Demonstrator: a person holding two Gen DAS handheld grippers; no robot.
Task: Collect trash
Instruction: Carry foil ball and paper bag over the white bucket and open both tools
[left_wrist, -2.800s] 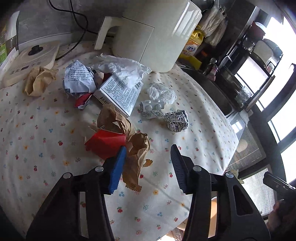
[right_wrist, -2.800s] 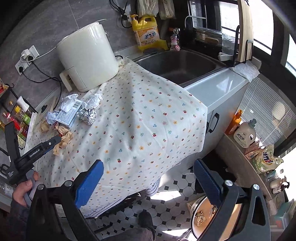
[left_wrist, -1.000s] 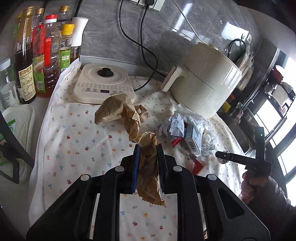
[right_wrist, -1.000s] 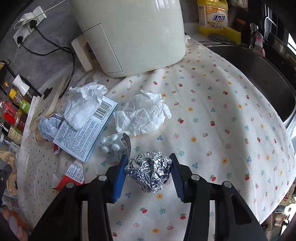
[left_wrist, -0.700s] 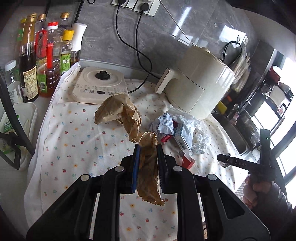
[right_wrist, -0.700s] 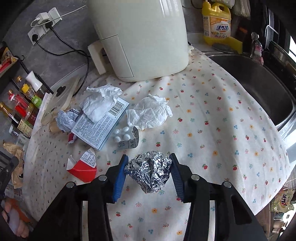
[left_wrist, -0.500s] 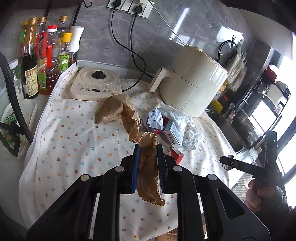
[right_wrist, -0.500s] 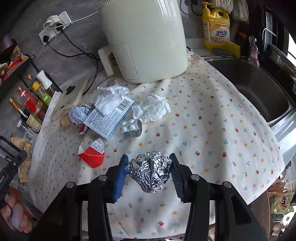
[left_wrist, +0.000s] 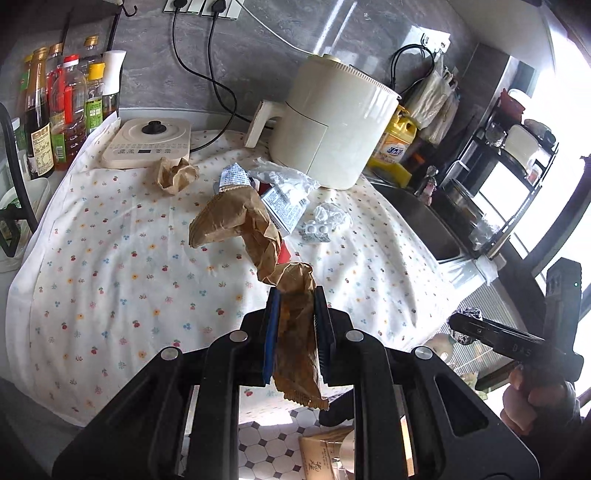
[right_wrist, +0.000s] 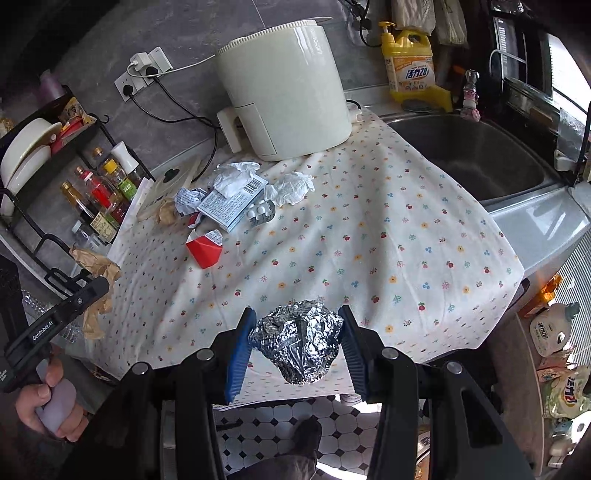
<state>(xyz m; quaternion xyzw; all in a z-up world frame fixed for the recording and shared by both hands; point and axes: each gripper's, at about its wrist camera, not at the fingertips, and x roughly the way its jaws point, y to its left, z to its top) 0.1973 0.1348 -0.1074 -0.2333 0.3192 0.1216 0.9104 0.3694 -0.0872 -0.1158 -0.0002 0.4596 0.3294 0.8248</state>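
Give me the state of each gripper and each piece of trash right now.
Left gripper: shut on the brown paper bag, held off the cloth.
Right gripper: shut on the foil ball, held off the cloth.
Red carton: torn, lying on the tablecloth.
Blue-white box: flattened, under a crumpled tissue.
Pill blister pack: lying on the cloth.

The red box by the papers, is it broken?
Yes. The red box on the tablecloth is crushed and torn open, lying tipped beside other litter: crumpled tissue and a pill pack.
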